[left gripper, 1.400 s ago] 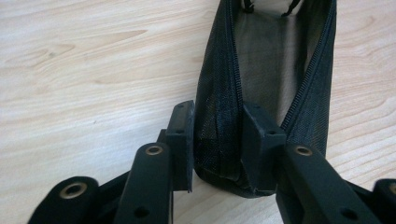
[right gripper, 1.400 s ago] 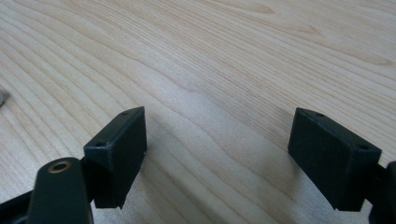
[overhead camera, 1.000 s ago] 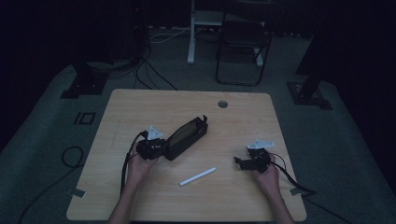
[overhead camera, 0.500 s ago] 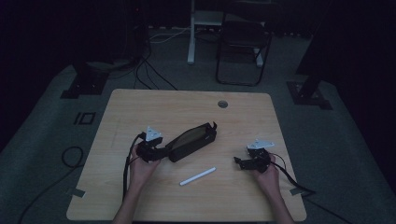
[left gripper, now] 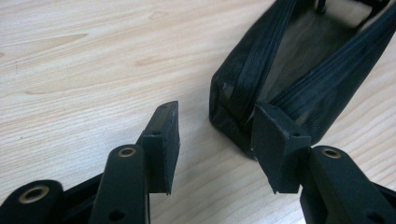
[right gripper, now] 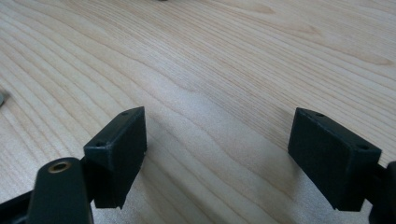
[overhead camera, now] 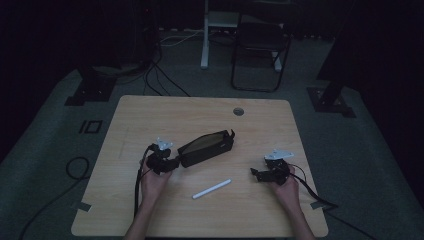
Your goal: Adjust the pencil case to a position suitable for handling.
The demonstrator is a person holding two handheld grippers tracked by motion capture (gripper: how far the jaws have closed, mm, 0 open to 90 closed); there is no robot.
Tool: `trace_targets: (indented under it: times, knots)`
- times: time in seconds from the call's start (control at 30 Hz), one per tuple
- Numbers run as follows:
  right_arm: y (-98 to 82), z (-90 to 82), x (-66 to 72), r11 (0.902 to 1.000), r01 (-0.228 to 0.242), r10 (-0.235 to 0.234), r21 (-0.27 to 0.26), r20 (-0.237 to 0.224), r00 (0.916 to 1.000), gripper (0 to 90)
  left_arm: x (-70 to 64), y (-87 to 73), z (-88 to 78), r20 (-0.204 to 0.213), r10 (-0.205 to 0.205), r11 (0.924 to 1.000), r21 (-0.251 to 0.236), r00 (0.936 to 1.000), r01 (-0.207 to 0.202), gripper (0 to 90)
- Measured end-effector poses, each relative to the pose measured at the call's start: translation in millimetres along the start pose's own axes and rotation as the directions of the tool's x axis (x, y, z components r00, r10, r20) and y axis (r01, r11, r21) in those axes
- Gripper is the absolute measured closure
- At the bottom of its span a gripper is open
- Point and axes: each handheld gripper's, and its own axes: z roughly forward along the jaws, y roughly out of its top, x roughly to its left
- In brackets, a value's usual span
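While the black mesh zip pouch (overhead camera: 207, 147) lies unzipped near the middle of the pale wooden table (overhead camera: 150, 112), the left gripper (left gripper: 212, 140) sits at its near end, jaws just opened and now parted, one pad against the pouch's corner without pinching it. A white marker (overhead camera: 212, 189) lies nearby. The right gripper (right gripper: 217, 154) rests well apart, jaws spread over bare wood.

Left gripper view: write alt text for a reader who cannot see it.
The left gripper has just let its fingers part; nothing is between them, and one touches the end of an unzipped black mesh pouch lying on a light wooden table.
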Motion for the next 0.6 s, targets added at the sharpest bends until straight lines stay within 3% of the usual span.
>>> trace_targets:
  times: [0.17, 0.3, 0.43, 0.53, 0.6]
  knots:
    - [0.0, 0.0, 0.1, 1.0000, -0.001, 0.001, 0.000, 0.000, 1.0000, 19.2, -5.3, 15.9, -4.7, 0.010, -0.039, 0.9971, -0.065, 0.9992, 0.039, 42.2]
    - [0.0, 0.0, 0.1, 1.0000, -0.001, 0.001, 0.000, 0.000, 1.0000, 19.2, -12.1, 22.8, 7.3, -0.012, -0.027, 0.9990, -0.037, 0.9996, 0.026, 40.5]
    - [0.0, 0.0, 0.1, 1.0000, -0.001, 0.001, 0.000, 0.000, 1.0000, 19.2, -8.5, 19.6, 16.9, -0.038, -0.030, 0.9995, 0.007, 0.9988, 0.030, 43.2]
    - [0.0, 0.0, 0.0, 1.0000, -0.001, 0.001, 0.000, 0.000, 1.0000, 19.2, -1.3, 17.5, 15.4, -0.029, -0.035, 0.9992, 0.020, 0.9990, 0.036, 49.4]
    - [0.0, 0.0, 0.0, 1.0000, -0.001, 0.001, 0.000, 0.000, 1.0000, 19.2, 3.0, 17.8, 13.6, -0.018, -0.017, 0.9995, 0.024, 0.9997, 0.018, 56.0]
